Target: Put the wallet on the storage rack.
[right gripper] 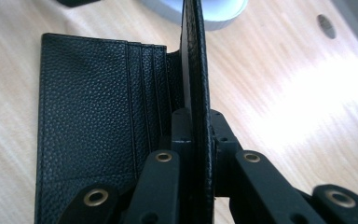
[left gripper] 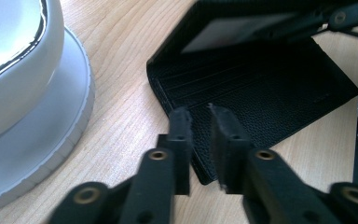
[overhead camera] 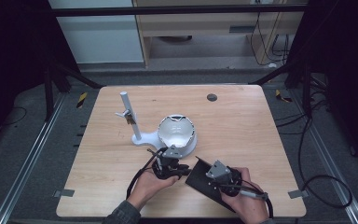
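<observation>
In the high view, we are looking at a black wallet (overhead camera: 204,179) lying open on the near part of the wooden table (overhead camera: 242,121), right of the middle, just near of the white bowl-shaped piece (overhead camera: 177,132) on its round base, with a white post (overhead camera: 129,116) standing to that piece's left. Its long axis is running from far left to near right. Our right gripper (overhead camera: 216,173) is sitting over the wallet, with the hand behind it at the near right edge. Our left gripper (overhead camera: 168,161) is resting just left of the wallet, its hand coming in from the near edge.

In the left gripper view, we are seeing the wallet (left gripper: 261,93) as pebbled black leather with rows of card slots, one flap lying flat and the other lifted above it. The jaws of the left gripper (left gripper: 200,122) are standing a little apart at the wallet's nearest edge, not pressing on it. The grey round base (left gripper: 51,140) is sitting at the left.

In the right gripper view, we are looking along the raised flap of the wallet (right gripper: 88,116), which is standing on edge and pointing away from us. The right gripper (right gripper: 196,122) is clamping that flap, a jaw on each side, while the slotted half is lying flat to the left.
</observation>
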### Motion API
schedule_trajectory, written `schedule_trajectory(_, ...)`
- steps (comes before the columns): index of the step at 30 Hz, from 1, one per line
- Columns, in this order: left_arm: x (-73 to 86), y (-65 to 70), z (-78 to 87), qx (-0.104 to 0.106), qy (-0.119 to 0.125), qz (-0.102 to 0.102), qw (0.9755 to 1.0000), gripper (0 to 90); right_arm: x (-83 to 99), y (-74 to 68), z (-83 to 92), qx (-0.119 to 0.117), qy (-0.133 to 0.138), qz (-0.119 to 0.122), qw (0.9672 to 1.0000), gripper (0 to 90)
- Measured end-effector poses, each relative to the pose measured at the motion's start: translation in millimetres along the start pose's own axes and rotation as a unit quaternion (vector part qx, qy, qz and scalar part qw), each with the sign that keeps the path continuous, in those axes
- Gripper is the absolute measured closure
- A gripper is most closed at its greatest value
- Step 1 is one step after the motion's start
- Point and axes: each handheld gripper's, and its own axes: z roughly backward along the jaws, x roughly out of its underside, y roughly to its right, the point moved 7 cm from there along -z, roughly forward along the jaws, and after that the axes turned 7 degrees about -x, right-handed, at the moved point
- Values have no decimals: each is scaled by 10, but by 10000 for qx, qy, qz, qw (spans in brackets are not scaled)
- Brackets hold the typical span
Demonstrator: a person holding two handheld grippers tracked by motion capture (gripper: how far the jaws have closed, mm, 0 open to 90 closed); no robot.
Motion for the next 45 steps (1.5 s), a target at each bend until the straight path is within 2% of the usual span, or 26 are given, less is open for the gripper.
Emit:
schedule_trajectory(2, -2, 3, 0, -22, 8, -7, 10000, 664, -1, 21, 25, 39, 110, -13, 9999, 840)
schedule_trajectory(7, -20, 0, 5, -75, 129, 21, 9999, 482, -49, 104, 209, 39, 655, 76, 9978, 841)
schedule_trajectory(9, -24, -2, 2, -60, 160, 33, 9998, 465, -59, 108, 231, 38, 709, 80, 9974, 841)
schedule_trajectory(11, -29, -11, 1, -77, 188, 41, 9998, 422, -93, 115, 284, 45, 876, 158, 9960, 841)
schedule_trajectory(16, -52, 10, 0, 57, 265, 65, 9996, 379, -151, 119, 350, 42, 1141, 160, 9933, 841)
schedule_trajectory(26, -70, 40, -16, 300, 290, 144, 9990, 369, -243, 128, 453, 15, 1572, 80, 9875, 841)
schedule_trajectory(32, -75, 49, -19, 430, 277, 184, 9985, 373, -263, 123, 470, 22, 1652, 90, 9862, 841)
schedule_trajectory(39, -73, 52, -21, 473, 251, 171, 9984, 392, -286, 102, 475, 15, 1701, 131, 9853, 841)
schedule_trajectory(45, -94, 47, 3, 608, 337, 277, 9972, 427, -314, 90, 496, 30, 1830, 142, 9830, 841)
